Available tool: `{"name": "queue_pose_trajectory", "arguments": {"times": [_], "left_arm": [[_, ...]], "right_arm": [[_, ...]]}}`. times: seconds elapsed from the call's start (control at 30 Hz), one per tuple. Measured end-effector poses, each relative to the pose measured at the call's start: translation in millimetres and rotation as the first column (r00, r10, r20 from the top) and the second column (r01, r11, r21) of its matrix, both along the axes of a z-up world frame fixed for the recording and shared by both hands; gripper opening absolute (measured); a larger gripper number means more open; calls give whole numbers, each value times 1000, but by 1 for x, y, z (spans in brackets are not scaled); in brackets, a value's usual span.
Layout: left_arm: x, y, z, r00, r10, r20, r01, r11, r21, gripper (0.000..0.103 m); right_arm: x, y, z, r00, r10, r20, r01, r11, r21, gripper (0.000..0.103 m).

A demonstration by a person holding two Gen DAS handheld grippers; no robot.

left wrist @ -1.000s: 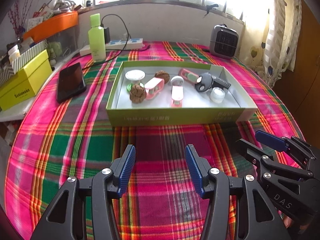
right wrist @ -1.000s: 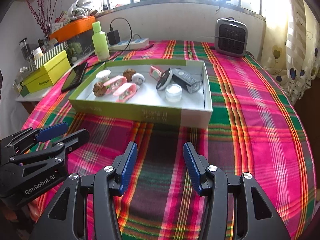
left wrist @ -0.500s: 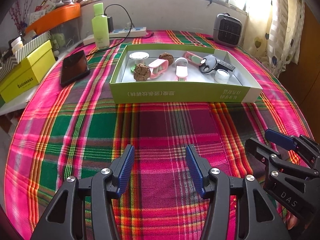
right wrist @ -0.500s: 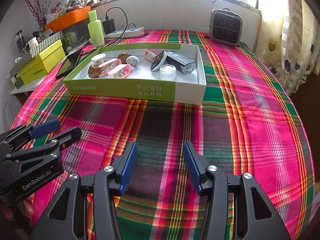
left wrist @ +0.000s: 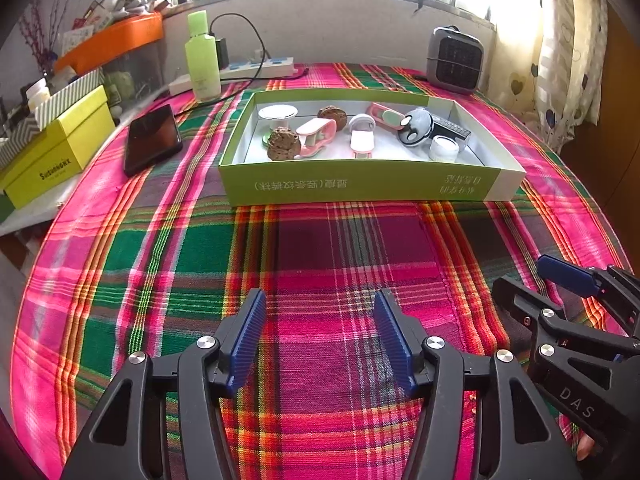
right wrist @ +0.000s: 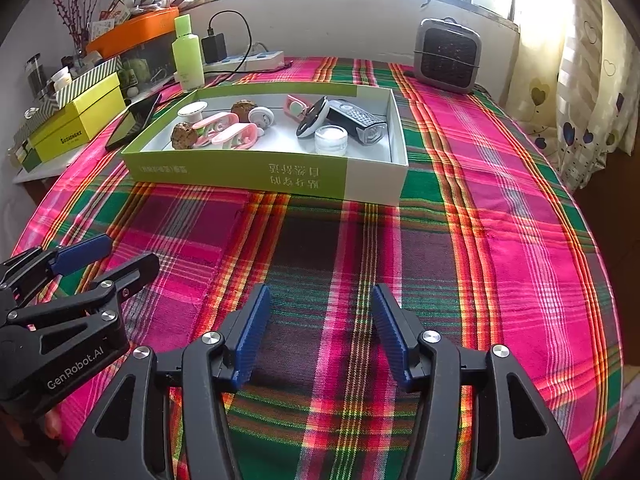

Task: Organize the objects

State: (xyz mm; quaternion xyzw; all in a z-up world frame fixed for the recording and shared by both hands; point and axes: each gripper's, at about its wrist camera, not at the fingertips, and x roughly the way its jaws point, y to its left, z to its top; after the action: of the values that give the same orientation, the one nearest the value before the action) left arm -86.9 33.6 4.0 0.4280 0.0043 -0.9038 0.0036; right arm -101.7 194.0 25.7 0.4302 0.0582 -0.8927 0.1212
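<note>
Both grippers, left (left wrist: 320,340) and right (right wrist: 318,336), hover over the plaid surface (right wrist: 500,200), fingers opening and empty. The box (left wrist: 360,188) of small items sits toward the far edge; its front wall hides their bases.

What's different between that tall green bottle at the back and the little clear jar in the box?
The green bottle stands tall and narrow on the cloth outside the green box; the clear jar is short and squat and sits inside the box. The bottle is opaque lime green, the jar see-through with something white inside. The bottle stands next to the power strip; the jar next to a black device. Both stand upright.
</note>
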Motion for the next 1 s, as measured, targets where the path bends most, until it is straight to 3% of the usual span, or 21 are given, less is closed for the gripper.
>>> {"name": "queue_pose_trajectory", "arguments": {"times": [0.23,1.0], "left_arm": [[-1,2,-1,1000,-14,3,14,1000,7,62],[-1,2,-1,1000,-14,2,14,1000,7,63]], "right_arm": [[-2,2,0,1000,-13,4,13,1000,-1,61],[-2,3,0,1000,-12,4,12,1000,-1,61]]}}
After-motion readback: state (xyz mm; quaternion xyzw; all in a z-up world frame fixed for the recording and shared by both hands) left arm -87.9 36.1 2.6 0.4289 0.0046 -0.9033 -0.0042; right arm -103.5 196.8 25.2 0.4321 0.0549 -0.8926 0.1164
